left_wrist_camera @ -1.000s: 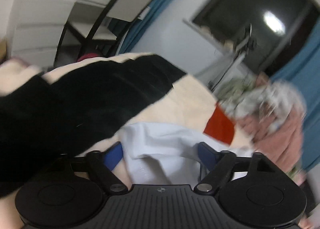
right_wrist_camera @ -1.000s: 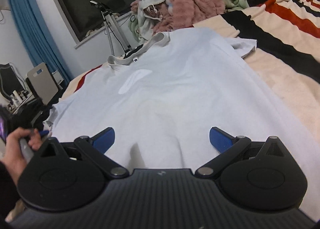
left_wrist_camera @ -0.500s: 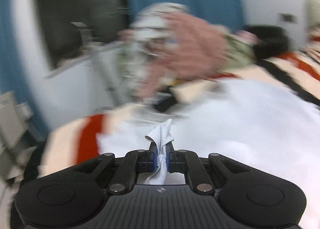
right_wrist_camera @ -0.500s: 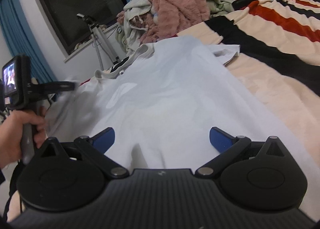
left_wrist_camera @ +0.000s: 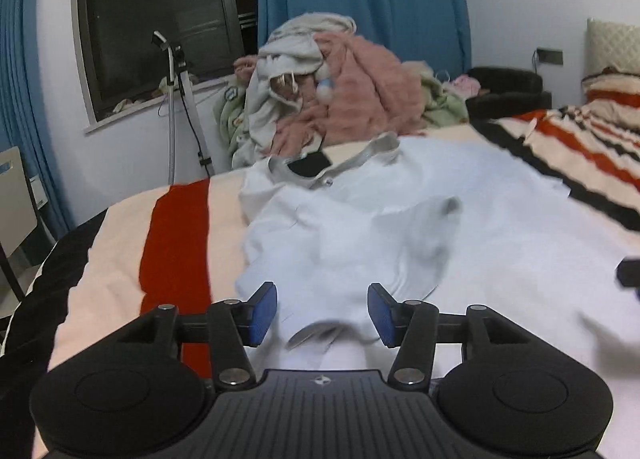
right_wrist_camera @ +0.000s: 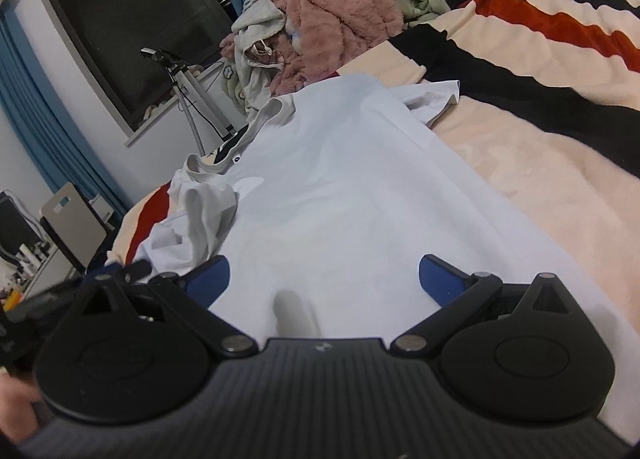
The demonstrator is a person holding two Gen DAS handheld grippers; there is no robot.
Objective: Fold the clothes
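A white T-shirt (left_wrist_camera: 460, 219) lies spread on the striped blanket, its grey collar (left_wrist_camera: 360, 159) at the far end. My left gripper (left_wrist_camera: 322, 309) hovers low over the shirt's left side. Its jaws are opening, with loose white cloth under them and nothing pressed by the pads. The left sleeve (right_wrist_camera: 204, 215) lies folded inward in a rumpled heap on the T-shirt (right_wrist_camera: 360, 187). My right gripper (right_wrist_camera: 324, 279) stands wide open over the shirt's near part, with a small wrinkle of cloth between its jaws, untouched. The right sleeve (right_wrist_camera: 432, 99) lies flat on the blanket.
A pile of pink, grey and green clothes (left_wrist_camera: 328, 91) sits beyond the collar. The cream, red and black blanket (left_wrist_camera: 176, 239) covers the bed. A tripod stand (left_wrist_camera: 180, 107) leans under the dark window. A chair (left_wrist_camera: 12, 195) stands left of the bed.
The left gripper swung in from the bed's side, shut on the white sleeve, carried it over the shirt and has now let it go. The right gripper stayed open and nearly still.
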